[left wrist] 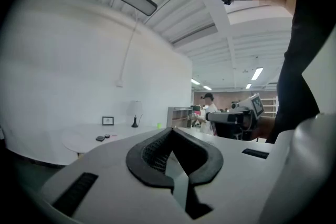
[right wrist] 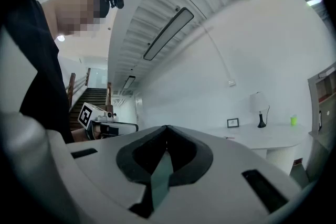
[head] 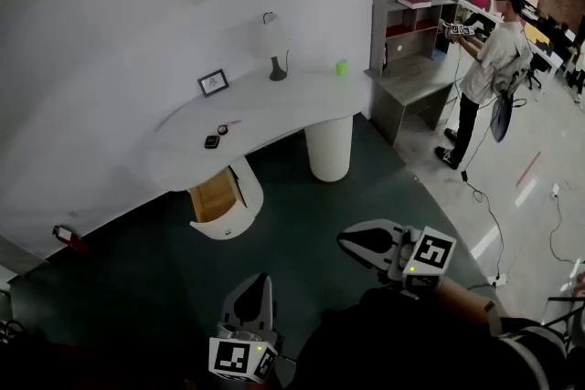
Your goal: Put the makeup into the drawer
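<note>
The makeup lies on the white curved desk (head: 274,110), far ahead of me: a black compact (head: 211,142), a small round pot (head: 222,130) and a pink pencil (head: 232,122). Under the desk's left end a drawer (head: 216,196) stands open, its inside wooden. Low in the head view my left gripper (head: 260,281) is shut and holds nothing. My right gripper (head: 344,238), beside it, is also shut and holds nothing. The left gripper view shows shut jaws (left wrist: 170,130) with the compact (left wrist: 100,138) small beyond them. In the right gripper view the jaws (right wrist: 167,127) meet at the tips.
On the desk stand a picture frame (head: 213,83), a lamp (head: 277,59) and a green cup (head: 342,67). A grey shelf unit (head: 411,36) stands at the right, where a person (head: 489,59) holds grippers. Cables and a power strip (head: 498,279) lie on the floor at the right.
</note>
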